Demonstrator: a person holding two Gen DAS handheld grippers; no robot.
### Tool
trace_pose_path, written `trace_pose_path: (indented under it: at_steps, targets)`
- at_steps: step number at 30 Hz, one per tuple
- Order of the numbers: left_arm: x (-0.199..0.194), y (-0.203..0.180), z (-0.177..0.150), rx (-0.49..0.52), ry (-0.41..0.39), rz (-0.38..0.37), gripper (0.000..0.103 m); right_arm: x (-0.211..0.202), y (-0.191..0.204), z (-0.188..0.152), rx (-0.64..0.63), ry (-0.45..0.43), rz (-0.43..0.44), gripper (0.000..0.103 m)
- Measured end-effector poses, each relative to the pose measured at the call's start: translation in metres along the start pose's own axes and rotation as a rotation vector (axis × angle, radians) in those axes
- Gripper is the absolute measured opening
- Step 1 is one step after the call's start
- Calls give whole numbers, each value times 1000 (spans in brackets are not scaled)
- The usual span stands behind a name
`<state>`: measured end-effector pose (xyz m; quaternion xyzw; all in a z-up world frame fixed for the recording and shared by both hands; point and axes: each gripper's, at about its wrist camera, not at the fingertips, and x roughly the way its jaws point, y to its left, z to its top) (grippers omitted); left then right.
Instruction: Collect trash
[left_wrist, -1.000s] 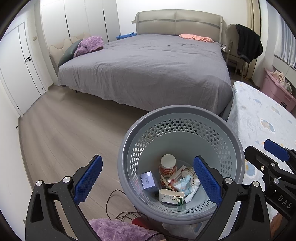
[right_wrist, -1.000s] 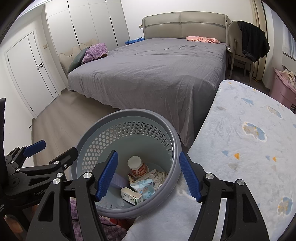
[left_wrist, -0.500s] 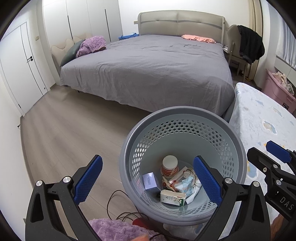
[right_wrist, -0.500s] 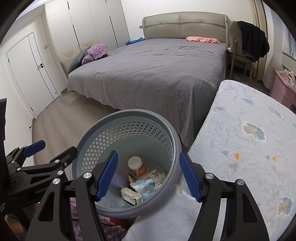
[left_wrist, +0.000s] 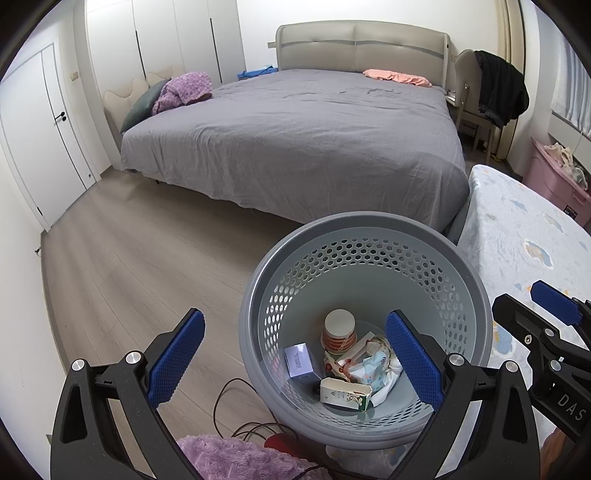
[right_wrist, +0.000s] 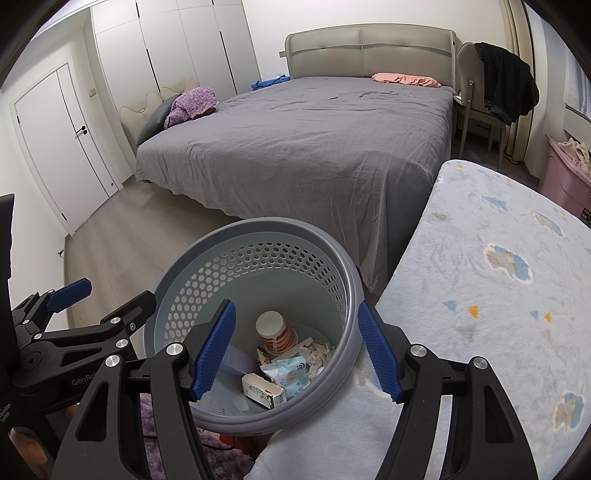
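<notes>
Left wrist view shows the grey bin (left_wrist: 364, 236) on the floor beside the patterned bed (left_wrist: 517, 236), trash (left_wrist: 345, 369) inside; left gripper (left_wrist: 293, 356) and right gripper (right_wrist: 295, 350) have jaws apart, empty; a careless push probably tips the bin; only the left wrist view shows cables (left_wrist: 236, 410) near the bin.

Home bedroom: big grey bed (left_wrist: 295, 136), wardrobes (left_wrist: 166, 40)

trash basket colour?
Grey-blue, with a perforated wall; basket shows best in the left wrist view.
</notes>
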<state>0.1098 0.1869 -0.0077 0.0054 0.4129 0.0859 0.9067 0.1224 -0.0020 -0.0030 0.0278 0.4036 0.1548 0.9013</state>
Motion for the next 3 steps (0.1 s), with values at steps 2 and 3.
trace_pose_path:
  at_steps: [2,3]
  targets:
    - [0,0,0,0,0,-1,97,0,0,0,0,0,1,66]
    - [0,0,0,0,0,-1,97,0,0,0,0,0,0,66]
